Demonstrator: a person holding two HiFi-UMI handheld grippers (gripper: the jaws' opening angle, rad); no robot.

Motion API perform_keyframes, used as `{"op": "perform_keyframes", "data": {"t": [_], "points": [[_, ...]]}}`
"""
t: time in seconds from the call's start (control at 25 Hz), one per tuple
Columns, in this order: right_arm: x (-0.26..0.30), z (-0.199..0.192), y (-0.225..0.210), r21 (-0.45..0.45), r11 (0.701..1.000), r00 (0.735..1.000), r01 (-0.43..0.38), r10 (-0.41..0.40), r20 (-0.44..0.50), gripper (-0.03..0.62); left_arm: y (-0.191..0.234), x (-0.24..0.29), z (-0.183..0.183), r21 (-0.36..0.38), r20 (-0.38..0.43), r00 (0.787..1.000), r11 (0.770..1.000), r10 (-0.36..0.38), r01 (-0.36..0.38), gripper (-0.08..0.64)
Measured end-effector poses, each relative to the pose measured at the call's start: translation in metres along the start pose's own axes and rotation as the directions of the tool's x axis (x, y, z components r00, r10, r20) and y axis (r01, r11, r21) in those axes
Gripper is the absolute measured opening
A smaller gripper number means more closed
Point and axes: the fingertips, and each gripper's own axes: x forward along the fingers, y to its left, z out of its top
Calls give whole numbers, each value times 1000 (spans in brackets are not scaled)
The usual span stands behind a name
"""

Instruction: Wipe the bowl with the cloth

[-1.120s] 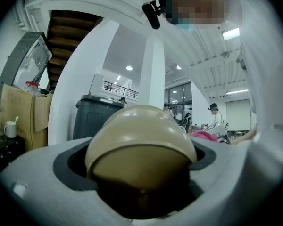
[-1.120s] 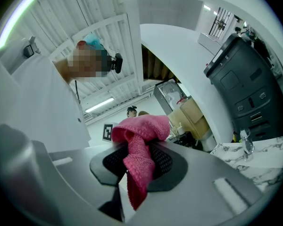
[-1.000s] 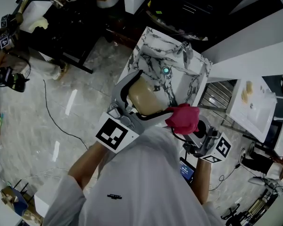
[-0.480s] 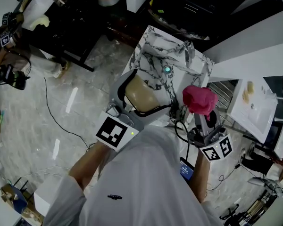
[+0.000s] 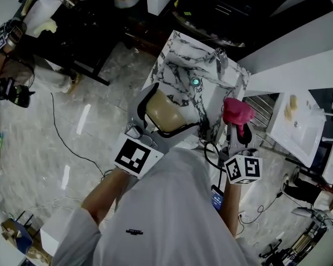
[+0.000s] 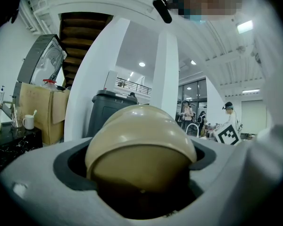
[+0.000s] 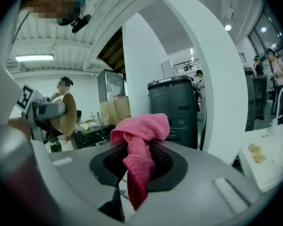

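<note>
A marble-patterned table [image 5: 177, 54] bears a small teal-lit object [image 5: 195, 82].

Beige bowl [image 5: 167, 113], tipped on its side, held over the marble counter's [image 5: 175, 46] near edge. Bunched pink cloth [image 5: 236, 112] droops at that counter's near right corner, clear of the bowl.

Open gap separates bowl [image 5: 166, 114] from cloth [image 5: 237, 111]; marble counter [image 5: 175, 51] lies beyond.
</note>
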Motion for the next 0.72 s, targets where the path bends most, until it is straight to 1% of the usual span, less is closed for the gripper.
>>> {"op": "perform_keyframes", "data": {"t": [0.08,0.16,0.48,0.6,0.72], "points": [[1,-11,-5,-2,999,999,40,-40,-32,91,0,1,-1,6,-4,1000,1000,0,0,558],[-1,-12,-6,17,999,998,47,-47,-33,91,0,1,-2,6,-8,1000,1000,0,0,558],[-3,-4,1,36,999,999,34,-33,-16,91,-2,-1,-3,4,-11,1000,1000,-5,5,558],[-1,-4,3,50,999,1000,17,-15,-25,91,-3,-3,-2,-5,-9,1000,1000,-5,5,558],[0,0,7,39,999,1000,-9,10,-25,91,-3,-6,-3,-13,-29,1000,1000,-4,4,558]]}}
